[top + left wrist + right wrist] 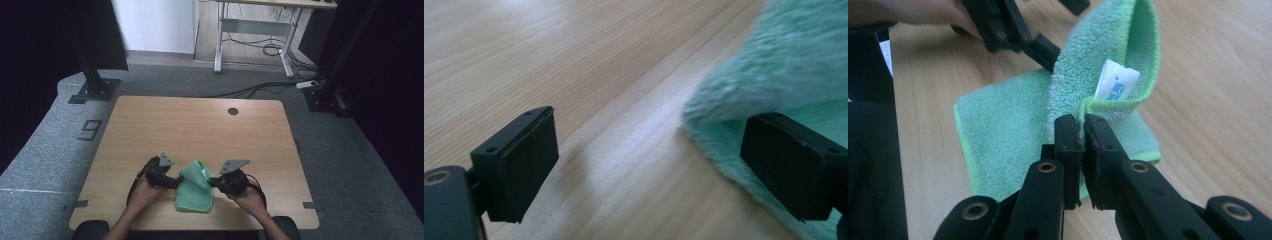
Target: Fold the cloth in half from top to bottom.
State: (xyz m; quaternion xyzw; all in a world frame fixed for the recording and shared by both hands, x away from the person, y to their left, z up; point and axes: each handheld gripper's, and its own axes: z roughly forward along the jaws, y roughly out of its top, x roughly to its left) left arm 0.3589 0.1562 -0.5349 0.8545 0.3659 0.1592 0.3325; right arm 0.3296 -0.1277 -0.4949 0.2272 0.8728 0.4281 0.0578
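While right tongs [1082,131] pinch green cloth [1003,135], left tongs [649,165] gape beside it

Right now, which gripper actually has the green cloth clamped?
The right gripper: its jaws are shut on a lifted edge of the green cloth beside the white tag. The left gripper stands open at the cloth's edge.

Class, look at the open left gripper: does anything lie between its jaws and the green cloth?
Nothing visible does. The left gripper stands open over bare table, with the green cloth right at one jaw.
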